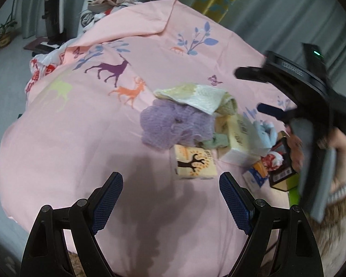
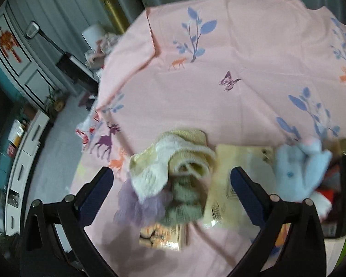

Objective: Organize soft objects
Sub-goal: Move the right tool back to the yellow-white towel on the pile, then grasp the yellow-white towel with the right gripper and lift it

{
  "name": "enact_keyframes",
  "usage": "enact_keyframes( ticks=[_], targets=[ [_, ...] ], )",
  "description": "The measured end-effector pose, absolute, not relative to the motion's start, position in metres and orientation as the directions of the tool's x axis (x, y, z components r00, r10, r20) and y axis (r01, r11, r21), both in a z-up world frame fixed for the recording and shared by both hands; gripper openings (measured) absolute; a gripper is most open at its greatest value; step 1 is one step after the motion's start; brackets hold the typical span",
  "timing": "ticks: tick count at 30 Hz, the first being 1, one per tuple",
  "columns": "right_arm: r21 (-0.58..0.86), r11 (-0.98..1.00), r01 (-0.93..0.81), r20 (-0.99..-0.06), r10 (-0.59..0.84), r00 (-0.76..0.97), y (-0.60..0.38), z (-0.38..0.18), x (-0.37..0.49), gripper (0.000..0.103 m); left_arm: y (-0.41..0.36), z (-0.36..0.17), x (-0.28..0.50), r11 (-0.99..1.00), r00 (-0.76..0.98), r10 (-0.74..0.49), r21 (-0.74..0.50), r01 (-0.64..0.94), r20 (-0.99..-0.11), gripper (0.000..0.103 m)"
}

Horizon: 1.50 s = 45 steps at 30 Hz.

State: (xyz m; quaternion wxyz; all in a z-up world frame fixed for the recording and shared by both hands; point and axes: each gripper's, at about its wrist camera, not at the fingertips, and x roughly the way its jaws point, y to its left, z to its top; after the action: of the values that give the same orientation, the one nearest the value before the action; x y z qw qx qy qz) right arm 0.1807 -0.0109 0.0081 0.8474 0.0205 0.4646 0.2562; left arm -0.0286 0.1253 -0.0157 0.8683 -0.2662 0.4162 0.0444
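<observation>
A heap of soft things lies on a pink deer-print sheet (image 1: 80,127): a purple mesh pouf (image 1: 173,127), a yellow-and-white towel (image 1: 200,97), a green cloth (image 1: 215,142), a light blue plush (image 1: 266,136) and tissue packs (image 1: 195,165). My left gripper (image 1: 170,198) is open, low over bare sheet just short of the orange tissue pack. My right gripper (image 2: 171,189) is open above the heap, with the towel (image 2: 177,157), the green cloth (image 2: 184,203) and the pouf (image 2: 138,205) below its spread fingers. The right gripper (image 1: 260,92) also shows at the left view's right edge.
Boxes and packets (image 1: 281,166) lie at the heap's right side. More clothes (image 1: 110,2) are piled at the sheet's far corner. Grey floor, a dark upright appliance (image 1: 54,11) and white cabinets (image 2: 25,143) lie to the left. A person's hand and fuzzy sleeve (image 1: 339,194) are at right.
</observation>
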Motion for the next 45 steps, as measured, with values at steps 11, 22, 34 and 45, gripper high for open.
enact_keyframes(
  ticks=[11, 22, 34, 45],
  targets=[
    [0.180, 0.882, -0.435, -0.878, 0.344, 0.334, 0.032, -0.045, 0.222, 0.024, 0.129, -0.024, -0.020, 0.854, 0.628, -0.149, -0.419, -0.307, -0.763, 0.086],
    [0.242, 0.838, -0.489, -0.717, 0.494, 0.492, -0.012, 0.047, 0.172, 0.017, 0.114, -0.011, -0.027, 0.870, 0.645, -0.152, -0.411, -0.272, -0.749, 0.086],
    [0.201, 0.871, -0.448, -0.601, 0.471, 0.645, -0.129, 0.069, 0.043, 0.018, 0.064, 0.004, -0.035, 0.894, 0.643, -0.233, -0.421, -0.152, -0.729, 0.086],
    [0.289, 0.908, -0.302, -0.796, 0.404, 0.451, -0.160, -0.062, 0.015, 0.040, 0.024, -0.028, -0.027, 0.905, 0.529, -0.301, -0.412, -0.105, -0.794, 0.086]
  ],
)
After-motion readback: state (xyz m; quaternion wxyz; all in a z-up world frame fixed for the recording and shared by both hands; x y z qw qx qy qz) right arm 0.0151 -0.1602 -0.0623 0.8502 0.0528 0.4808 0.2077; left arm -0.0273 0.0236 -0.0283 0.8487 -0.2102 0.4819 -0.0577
